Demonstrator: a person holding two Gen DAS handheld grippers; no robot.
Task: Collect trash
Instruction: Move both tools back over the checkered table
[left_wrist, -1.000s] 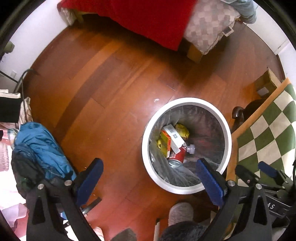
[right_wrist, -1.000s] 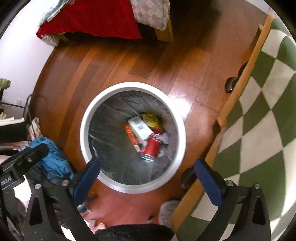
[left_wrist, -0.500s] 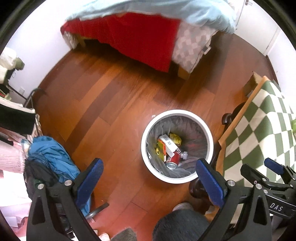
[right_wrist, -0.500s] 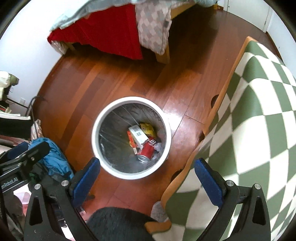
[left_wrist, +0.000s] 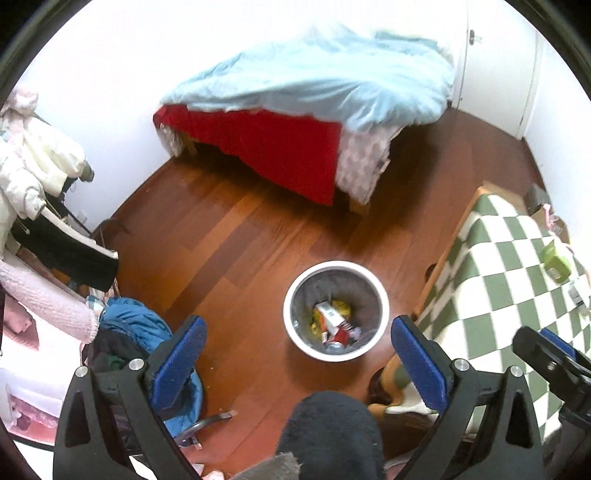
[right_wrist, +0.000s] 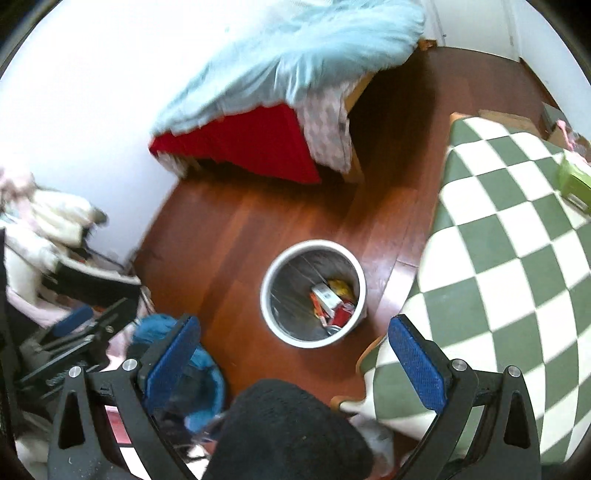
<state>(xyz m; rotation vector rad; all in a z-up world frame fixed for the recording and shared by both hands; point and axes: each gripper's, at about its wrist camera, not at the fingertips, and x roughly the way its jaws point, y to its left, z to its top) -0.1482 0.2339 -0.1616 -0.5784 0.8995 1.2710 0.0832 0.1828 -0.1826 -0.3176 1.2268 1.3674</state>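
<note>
Below you lies a red-brown wooden floor (left_wrist: 229, 236), with a bed (left_wrist: 314, 92) under a pale blue cover against the far wall and a green-and-white checked surface (left_wrist: 517, 280) to your right. Between them on the floor stands the white trash bin (left_wrist: 295, 295), lined with a grey bag and holding a red can (left_wrist: 341, 335), a white carton (left_wrist: 330, 317) and a yellow wrapper (left_wrist: 341, 305). Your left claw (left_wrist: 295, 354) and right claw (right_wrist: 291, 350) both hang high above the bin, each spread wide with nothing between its blue pads.
</note>
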